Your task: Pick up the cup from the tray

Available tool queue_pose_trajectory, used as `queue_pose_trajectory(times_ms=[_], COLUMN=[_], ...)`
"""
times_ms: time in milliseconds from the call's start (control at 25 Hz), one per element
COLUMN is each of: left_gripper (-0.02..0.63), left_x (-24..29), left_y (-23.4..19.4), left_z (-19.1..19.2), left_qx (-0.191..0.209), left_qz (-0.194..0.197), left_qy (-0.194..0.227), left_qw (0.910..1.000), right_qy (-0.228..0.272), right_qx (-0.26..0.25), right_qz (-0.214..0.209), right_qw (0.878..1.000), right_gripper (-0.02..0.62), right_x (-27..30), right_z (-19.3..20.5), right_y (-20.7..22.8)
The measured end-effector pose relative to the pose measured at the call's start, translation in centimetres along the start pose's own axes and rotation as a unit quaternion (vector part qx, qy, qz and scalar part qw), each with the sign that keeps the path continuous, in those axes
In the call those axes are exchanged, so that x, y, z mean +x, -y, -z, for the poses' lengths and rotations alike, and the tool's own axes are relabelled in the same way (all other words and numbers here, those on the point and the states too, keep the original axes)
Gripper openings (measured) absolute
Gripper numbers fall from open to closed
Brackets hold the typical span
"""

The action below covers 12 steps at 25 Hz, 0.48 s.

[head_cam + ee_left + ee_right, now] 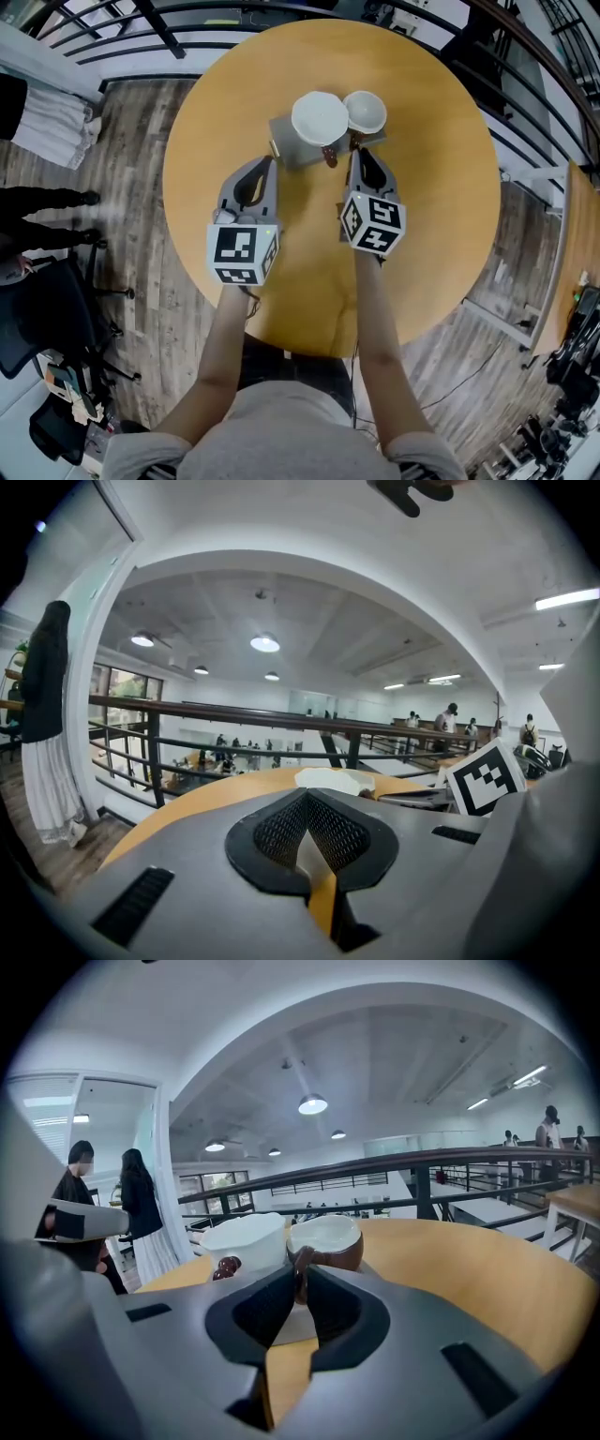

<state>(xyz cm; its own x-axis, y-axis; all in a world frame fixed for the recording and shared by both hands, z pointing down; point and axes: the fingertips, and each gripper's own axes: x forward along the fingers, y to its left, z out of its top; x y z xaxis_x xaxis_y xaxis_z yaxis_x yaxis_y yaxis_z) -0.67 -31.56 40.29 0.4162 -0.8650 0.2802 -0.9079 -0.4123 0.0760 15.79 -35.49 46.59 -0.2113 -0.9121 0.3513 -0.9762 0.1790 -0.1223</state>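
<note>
A grey tray (281,141) sits on the far half of a round wooden table (431,187). It carries a wide white cup (319,119) and, on its right, a brown cup with a white inside (365,112). In the right gripper view both the white cup (246,1239) and the brown cup (328,1241) stand straight ahead. My right gripper (355,155) is shut and empty, with its tips (300,1274) just short of the brown cup's handle. Left of the tray's near corner, my left gripper (268,163) is also shut and holds nothing. It sees the white cup (333,780) beyond its tips (307,794).
A dark metal railing (122,37) curves round the table's far side above a wood floor. A person's legs (47,199) are at the left, and an office chair (37,319) stands lower left. Another table's edge (574,244) lies to the right.
</note>
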Motion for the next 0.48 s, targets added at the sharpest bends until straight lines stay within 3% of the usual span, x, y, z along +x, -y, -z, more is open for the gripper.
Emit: queue_pose_trajectory(times_ms=[360, 440, 480], left_gripper=[0.008, 0.008, 0.008], left_x=[0.6, 0.6, 0.6], left_y=[-0.5, -0.8, -0.8], left_z=[0.7, 0.9, 1.0], left_qx=[-0.003, -0.004, -0.005], left_qz=[-0.005, -0.007, -0.008], left_qy=[-0.006, -0.009, -0.010], left_qw=[1.0000, 0.9999, 0.9999], right_qy=[0.007, 0.001, -0.003], right_qx=[0.012, 0.018, 0.020], right_qz=[-0.016, -0.018, -0.018], right_qw=[1.000, 1.000, 1.000], right_gripper=[0.017, 0.108, 0.117], right_x=[0.6, 1.1, 1.4], right_z=[-0.4, -0.4, -0.3], right_y=[-0.4, -0.6, -0.6])
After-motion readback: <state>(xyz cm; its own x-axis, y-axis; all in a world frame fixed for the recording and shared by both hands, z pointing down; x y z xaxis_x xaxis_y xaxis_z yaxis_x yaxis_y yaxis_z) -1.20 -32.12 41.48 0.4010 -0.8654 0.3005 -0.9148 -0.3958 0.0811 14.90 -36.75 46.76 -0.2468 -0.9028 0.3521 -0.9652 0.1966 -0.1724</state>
